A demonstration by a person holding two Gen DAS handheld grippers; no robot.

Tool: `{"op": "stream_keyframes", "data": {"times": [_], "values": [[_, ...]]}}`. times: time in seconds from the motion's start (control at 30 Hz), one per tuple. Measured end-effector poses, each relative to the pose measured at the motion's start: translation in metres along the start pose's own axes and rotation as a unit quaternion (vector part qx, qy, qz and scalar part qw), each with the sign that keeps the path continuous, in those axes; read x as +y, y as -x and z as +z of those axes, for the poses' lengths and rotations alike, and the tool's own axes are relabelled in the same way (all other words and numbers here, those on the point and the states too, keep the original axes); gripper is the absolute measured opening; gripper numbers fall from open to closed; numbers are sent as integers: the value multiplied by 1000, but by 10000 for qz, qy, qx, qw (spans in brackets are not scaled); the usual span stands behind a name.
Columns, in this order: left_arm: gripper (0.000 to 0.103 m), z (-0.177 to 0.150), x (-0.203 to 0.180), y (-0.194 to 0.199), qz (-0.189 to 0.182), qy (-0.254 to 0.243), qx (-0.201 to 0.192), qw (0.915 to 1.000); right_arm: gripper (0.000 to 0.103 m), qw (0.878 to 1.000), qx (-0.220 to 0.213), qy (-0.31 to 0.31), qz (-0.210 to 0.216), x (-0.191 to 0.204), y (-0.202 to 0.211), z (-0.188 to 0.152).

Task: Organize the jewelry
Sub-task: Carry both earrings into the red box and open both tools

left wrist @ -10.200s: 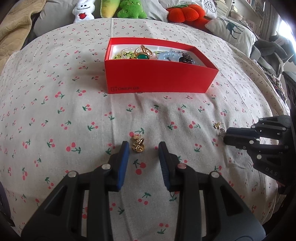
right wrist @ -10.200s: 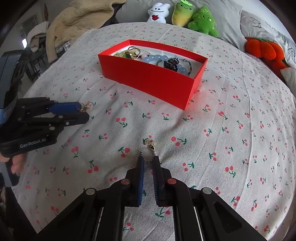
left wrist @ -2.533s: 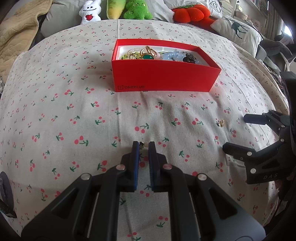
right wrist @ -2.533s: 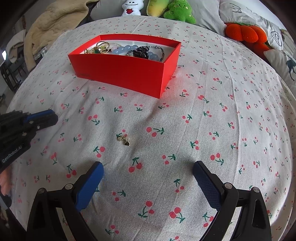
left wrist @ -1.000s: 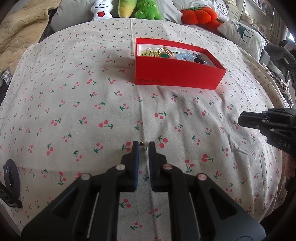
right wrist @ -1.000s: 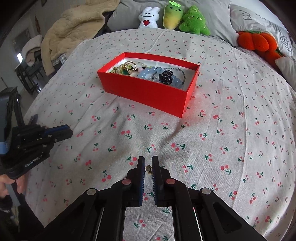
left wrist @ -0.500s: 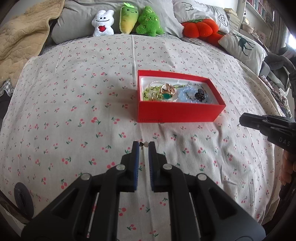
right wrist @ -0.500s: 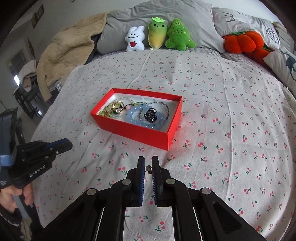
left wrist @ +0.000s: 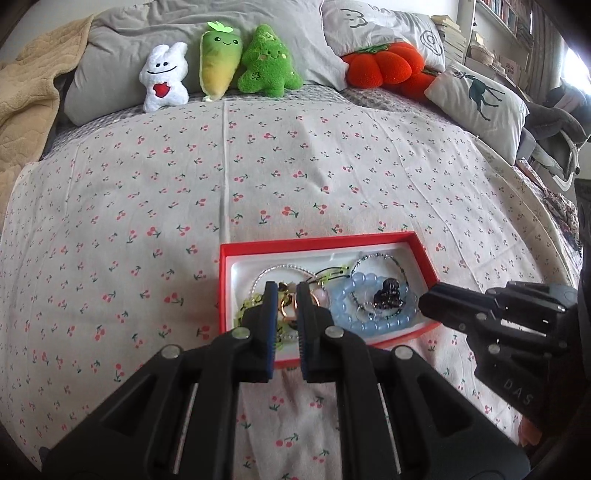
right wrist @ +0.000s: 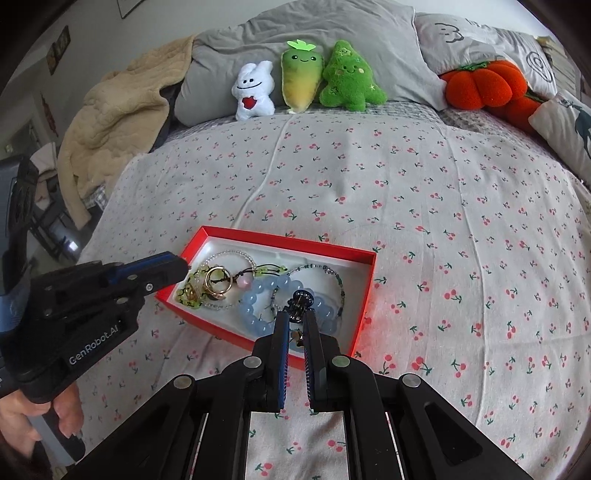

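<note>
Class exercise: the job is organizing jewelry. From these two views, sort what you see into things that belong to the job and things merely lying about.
Part of the job:
red box
blue bead bracelet
gold rings
left hand-held gripper
right hand-held gripper

Just lying about:
white bunny plush
carrot plush
green tree plush
orange pumpkin cushion
beige blanket

A bedroom in a home. A bed (left wrist: 295,177) fills the view, covered with a pale sheet printed with small red cherries. Grey pillows (right wrist: 295,33) line its head, with a white bunny plush (right wrist: 255,92), a green radish plush (right wrist: 301,75), a green tree plush (right wrist: 349,77) and an orange pumpkin cushion (right wrist: 480,85). A beige blanket (right wrist: 114,110) is heaped at the left. Stacked books (left wrist: 452,37) stand behind the bed.
</note>
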State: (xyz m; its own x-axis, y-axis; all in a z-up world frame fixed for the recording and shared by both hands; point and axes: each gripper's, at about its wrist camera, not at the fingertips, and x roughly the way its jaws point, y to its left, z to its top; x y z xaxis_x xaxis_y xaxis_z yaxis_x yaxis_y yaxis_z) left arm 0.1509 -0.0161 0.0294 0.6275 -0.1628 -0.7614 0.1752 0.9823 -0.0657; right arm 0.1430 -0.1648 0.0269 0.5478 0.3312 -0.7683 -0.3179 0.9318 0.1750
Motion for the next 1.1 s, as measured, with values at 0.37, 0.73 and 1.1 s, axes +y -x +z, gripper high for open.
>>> {"op": "stream_keyframes", "data": {"times": [0.37, 0.73, 1.1], "values": [[14, 10, -6, -37, -76, -81, 114, 9999, 8, 9998, -33, -178, -78, -23, -21, 14], [35, 3, -3, -17, 115, 0, -193, 9997, 8, 9996, -29, -269, -85, -30, -29, 20], [80, -11, 3, 7, 515, -1, 57, 9987, 37, 9979, -100, -645, -34, -35, -7, 22]]}}
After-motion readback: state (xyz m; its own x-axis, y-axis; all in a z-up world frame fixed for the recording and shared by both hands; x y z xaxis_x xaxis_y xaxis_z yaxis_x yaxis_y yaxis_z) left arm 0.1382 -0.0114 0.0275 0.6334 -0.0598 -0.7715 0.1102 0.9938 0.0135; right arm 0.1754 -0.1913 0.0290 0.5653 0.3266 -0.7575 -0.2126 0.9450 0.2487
